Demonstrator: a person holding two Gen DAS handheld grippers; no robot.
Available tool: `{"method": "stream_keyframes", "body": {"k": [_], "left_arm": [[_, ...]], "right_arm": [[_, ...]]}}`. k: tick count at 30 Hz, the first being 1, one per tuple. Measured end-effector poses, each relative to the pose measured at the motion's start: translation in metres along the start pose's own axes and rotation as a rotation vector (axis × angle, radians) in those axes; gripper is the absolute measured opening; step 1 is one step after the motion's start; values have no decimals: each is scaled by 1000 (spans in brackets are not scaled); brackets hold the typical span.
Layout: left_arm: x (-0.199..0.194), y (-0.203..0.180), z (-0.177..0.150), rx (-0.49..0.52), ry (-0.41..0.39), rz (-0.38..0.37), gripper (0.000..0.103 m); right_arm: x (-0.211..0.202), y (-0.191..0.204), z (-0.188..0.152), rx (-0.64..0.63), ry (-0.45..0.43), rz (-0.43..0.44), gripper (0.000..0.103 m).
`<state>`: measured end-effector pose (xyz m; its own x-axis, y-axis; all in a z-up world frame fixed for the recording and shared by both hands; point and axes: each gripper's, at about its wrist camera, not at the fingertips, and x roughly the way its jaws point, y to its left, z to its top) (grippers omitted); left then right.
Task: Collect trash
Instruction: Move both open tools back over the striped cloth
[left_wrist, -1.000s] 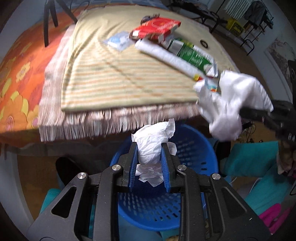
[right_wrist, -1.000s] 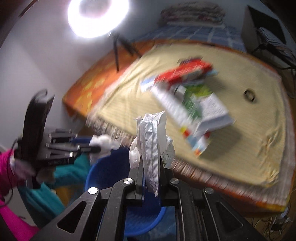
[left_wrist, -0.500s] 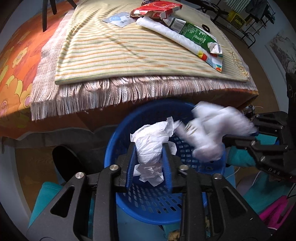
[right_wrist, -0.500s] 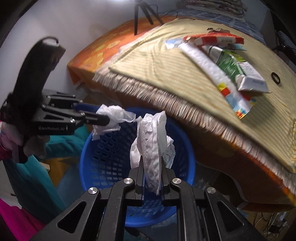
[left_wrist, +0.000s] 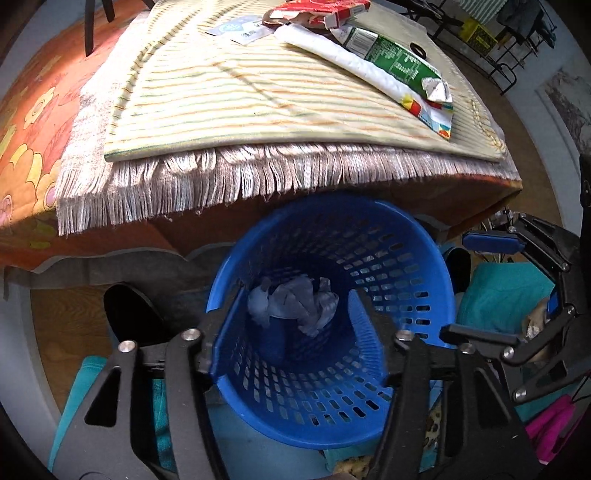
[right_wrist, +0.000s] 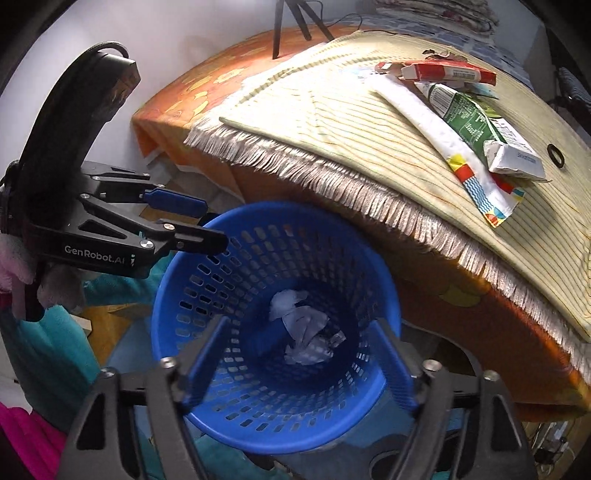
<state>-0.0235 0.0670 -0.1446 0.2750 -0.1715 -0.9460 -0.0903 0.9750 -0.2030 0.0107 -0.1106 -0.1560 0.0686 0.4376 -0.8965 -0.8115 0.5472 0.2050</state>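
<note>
Both opening tools (left_wrist: 295, 314) (right_wrist: 299, 354) over basket rim (left_wrist: 436, 258)

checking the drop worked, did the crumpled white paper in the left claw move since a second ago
Yes. The crumpled white paper has dropped out of the left claw, whose jaws are opening with nothing between them, to the bottom of the blue basket.

A striped cream fringed cloth (left_wrist: 258, 99) is lying over an orange flowered bedcover (left_wrist: 33, 110), black tripod legs (right_wrist: 295, 22) standing at twelve o'clock.

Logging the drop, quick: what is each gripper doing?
Left gripper: opening, nothing between its jaws.
Right gripper: opening, empty; tissues lie in the basket.
</note>
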Motion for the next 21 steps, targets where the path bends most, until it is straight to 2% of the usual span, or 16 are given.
{"method": "stream_keyframes", "body": {"k": [8,12,21], "left_arm": [[-15,-3,19,-2,-48,-15,66],[-25,-3,33,-20,-71,-45,75],[-44,-8,68,-26,-114,-71,75]], "right_arm": [[-13,-13,2,44,-25,-4,91],[-25,-26,7,97,-59,-2,93],[-53,-61,22,215,-152,2,95]]}}
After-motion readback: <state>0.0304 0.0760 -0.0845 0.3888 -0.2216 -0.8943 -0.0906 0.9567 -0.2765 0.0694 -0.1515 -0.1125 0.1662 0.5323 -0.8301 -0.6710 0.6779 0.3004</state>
